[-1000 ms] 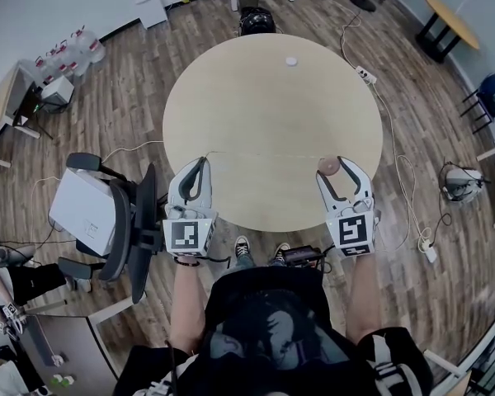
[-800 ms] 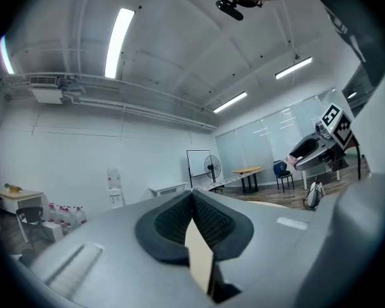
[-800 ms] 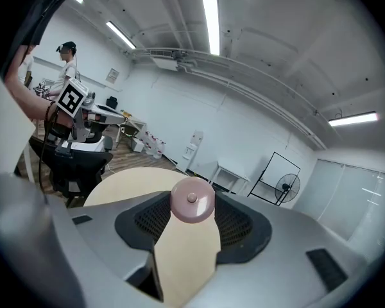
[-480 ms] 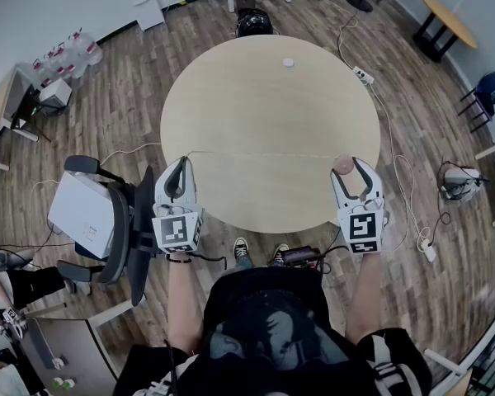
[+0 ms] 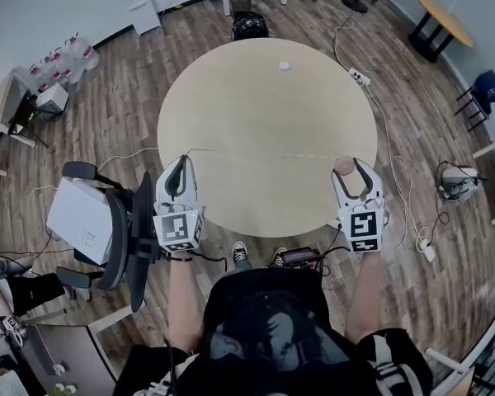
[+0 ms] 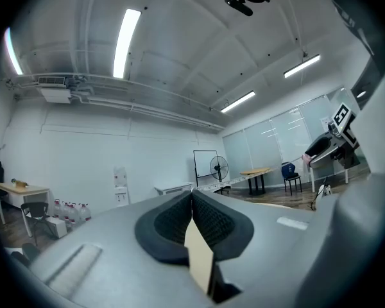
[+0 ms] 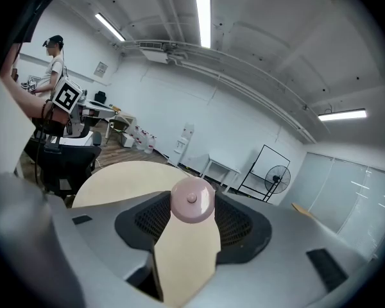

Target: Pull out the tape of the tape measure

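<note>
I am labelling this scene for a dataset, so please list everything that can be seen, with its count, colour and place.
round table: one, beige, centre of the room.
tape measure case: one, pink, between the right gripper's jaws.
tape: one, pale, stretched across the table from the case to the left gripper.
small object: one, white, far side of the table.
office chair: one, black, left of the person.
box: one, white, at the office chair.
water bottles: several, clear, far left by the wall.
side table: one, yellow top, far right.
left gripper: one, grey, shut on the tape.
right gripper: one, grey, shut on the case.
</note>
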`<state>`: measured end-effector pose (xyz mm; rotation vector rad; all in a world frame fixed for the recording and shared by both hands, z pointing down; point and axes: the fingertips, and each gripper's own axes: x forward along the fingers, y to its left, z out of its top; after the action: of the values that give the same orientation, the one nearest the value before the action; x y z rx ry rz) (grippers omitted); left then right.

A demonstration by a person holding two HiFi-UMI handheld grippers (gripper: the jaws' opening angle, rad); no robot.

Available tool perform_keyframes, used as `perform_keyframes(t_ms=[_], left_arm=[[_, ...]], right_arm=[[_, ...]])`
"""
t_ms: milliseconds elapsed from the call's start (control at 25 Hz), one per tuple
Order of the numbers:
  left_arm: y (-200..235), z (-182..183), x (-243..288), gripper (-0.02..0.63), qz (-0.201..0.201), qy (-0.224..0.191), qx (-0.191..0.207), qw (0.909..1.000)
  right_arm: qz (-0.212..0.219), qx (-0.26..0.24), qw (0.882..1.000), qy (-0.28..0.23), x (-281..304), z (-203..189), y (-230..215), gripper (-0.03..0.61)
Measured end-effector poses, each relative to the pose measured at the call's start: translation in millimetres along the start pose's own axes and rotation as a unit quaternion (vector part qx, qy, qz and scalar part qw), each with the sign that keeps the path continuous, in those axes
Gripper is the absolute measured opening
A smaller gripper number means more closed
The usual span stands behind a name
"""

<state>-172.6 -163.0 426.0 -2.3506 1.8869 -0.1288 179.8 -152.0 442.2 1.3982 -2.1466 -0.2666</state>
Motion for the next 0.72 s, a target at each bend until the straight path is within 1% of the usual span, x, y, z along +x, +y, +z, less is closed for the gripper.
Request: perform_keyframes(t_ms=[120,280,440,600,720], left_arm=[[-7,1,7,0.005,-0.007,-0.002,0.000,1.0000],[-6,0,12,0.005,-0.009,-0.003,-0.002,1.0000],[-7,-7,17,0.006,-0.013,0.003,-0.001,0.9999],[-12,-31,27,0.006,-0.022,0.034,-0.005,0.9992],[-16,-63,35,0.006,-0.033,0.077,-0.017,0.9963]], right_arm=[[0.004,0.002,1.000,-0.002,4,2,-1,0.219],[0.004,0.007,1.000,-0.002,7,3,-1,0.219],[0.007,0.015,1.000,0.005,14,-4,-1,0.219],[0.022,0.032,0.999,0.028,29,-22,4,0.219],[0.043,0.051,0.996,0.053,44,-43,12,0.219]])
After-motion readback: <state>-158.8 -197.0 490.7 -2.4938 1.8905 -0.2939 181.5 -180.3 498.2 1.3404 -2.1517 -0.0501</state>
